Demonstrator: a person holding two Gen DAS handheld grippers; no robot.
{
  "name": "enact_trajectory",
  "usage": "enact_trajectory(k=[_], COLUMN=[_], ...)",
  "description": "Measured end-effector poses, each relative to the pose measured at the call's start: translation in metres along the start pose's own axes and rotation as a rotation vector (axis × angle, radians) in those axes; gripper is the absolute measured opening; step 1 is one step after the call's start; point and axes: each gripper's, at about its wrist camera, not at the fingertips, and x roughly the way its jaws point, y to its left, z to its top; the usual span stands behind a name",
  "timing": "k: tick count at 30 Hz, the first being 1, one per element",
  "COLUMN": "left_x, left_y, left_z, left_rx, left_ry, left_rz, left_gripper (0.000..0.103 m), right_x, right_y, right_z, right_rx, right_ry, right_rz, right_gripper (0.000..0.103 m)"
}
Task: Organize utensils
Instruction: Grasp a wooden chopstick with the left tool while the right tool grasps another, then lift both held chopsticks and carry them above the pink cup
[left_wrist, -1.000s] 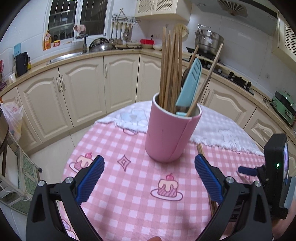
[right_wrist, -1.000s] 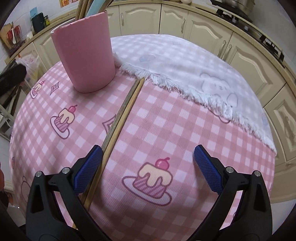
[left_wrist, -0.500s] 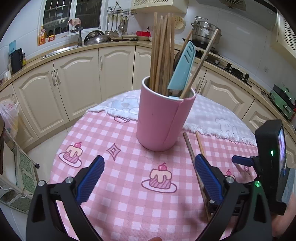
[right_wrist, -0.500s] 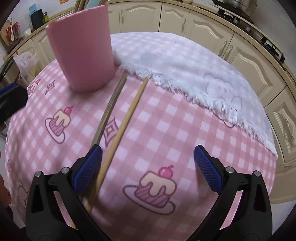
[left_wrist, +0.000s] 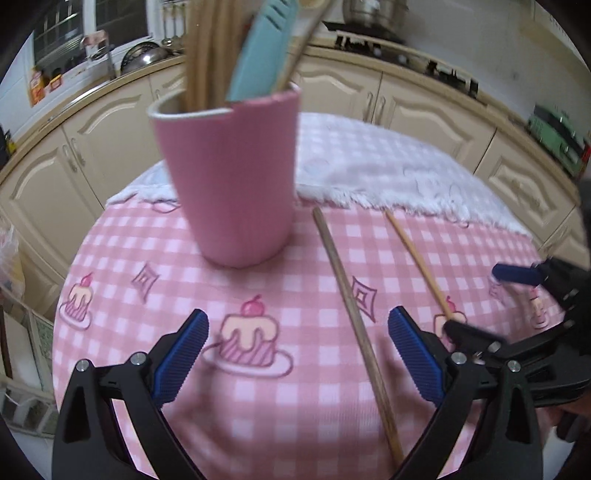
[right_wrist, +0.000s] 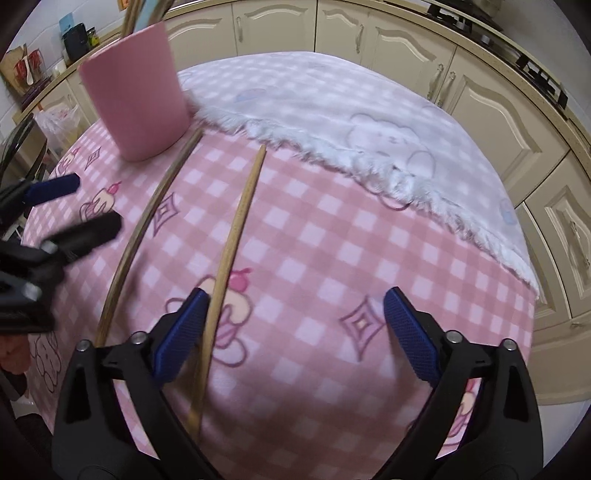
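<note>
Kitchen desk (left_wrist: 122, 369) under pink checked cloth. Pink cup (left_wrist: 236, 177) already holds utensils; two chopsticks (right_wrist: 236, 225) lie loose, right of it. Left gripper (left_wrist: 295, 354) fingers apart, empty; right gripper (right_wrist: 291, 336) fingers closing around the lighter chopstick, not yet clamped.

Matt pink cup (left_wrist: 236, 184), wooden chopsticks (right_wrist: 236, 229), soft checked cloth (right_wrist: 332, 258) on worktop, fluffy white fringe (right_wrist: 332, 151), ribbed blue finger pads (left_wrist: 413, 354)
</note>
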Motion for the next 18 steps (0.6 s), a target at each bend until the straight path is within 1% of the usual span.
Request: enact_trajectory(k=[1, 2, 3, 5, 6, 7, 8, 9, 10, 11, 12, 13, 15, 17, 18], left_x=[0.007, 0.013, 0.019, 0.027, 0.029, 0.031, 0.032, 0.033, 0.034, 0.035, 0.035, 0.034, 0.029, 0.022, 0.018], left_y=[-0.004, -0.007, -0.008, -0.013, -0.015, -0.015, -0.017, -0.018, -0.019, -0.021, -0.024, -0.026, -0.026, -0.023, -0.022], left_z=[0.003, 0.005, 0.007, 0.014, 0.018, 0.021, 0.024, 0.027, 0.03, 0.032, 0.034, 0.033, 0.027, 0.019, 0.017], left_rx=[0.019, 0.028, 0.03, 0.063, 0.071, 0.074, 0.083, 0.095, 0.106, 0.119, 0.131, 0.139, 0.146, 0.133, 0.124], left_ry=[0.018, 0.033, 0.052, 0.057, 0.06, 0.065, 0.068, 0.07, 0.072, 0.077, 0.084, 0.084, 0.07, 0.057, 0.046], left_rz=[0.006, 0.004, -0.002, 0.019, 0.015, 0.008, 0.007, -0.001, -0.01, -0.023, -0.034, -0.049, -0.064, -0.081, -0.093], left_gripper=[0.093, 0.08, 0.074, 0.07, 0.068, 0.06, 0.05, 0.045, 0.031, 0.011, 0.01, 0.005, 0.005, 0.005, 0.005], right_x=[-0.001, 0.0, 0.002, 0.004, 0.006, 0.008, 0.01, 0.014, 0.016, 0.017, 0.016, 0.016, 0.013, 0.008, 0.002], right_y=[-0.001, -0.003, -0.004, -0.001, 0.001, 0.003, 0.005, 0.008, 0.011, 0.013, 0.017, 0.019, 0.023, 0.015, 0.008], right_z=[0.001, 0.005, 0.01, 0.017, 0.021, 0.025, 0.031, 0.038, 0.042, 0.045, 0.047, 0.047, 0.043, 0.036, 0.031], right_rx=[0.001, 0.001, 0.0, -0.01, -0.016, -0.024, -0.036, -0.047, -0.056, -0.068, -0.079, -0.086, -0.084, -0.02, 0.019], right_ry=[-0.001, -0.004, -0.007, -0.008, -0.007, -0.007, -0.007, -0.01, -0.015, -0.021, -0.022, -0.019, -0.017, -0.027, -0.05], right_rz=[0.001, 0.004, 0.005, 0.011, 0.019, 0.022, 0.026, 0.026, 0.028, 0.032, 0.039, 0.05, 0.102, 0.184, 0.23], right_gripper=[0.083, 0.081, 0.078, 0.073, 0.069, 0.065, 0.063, 0.058, 0.046, 0.038, 0.02, 0.008, 0.005, 0.005, 0.005])
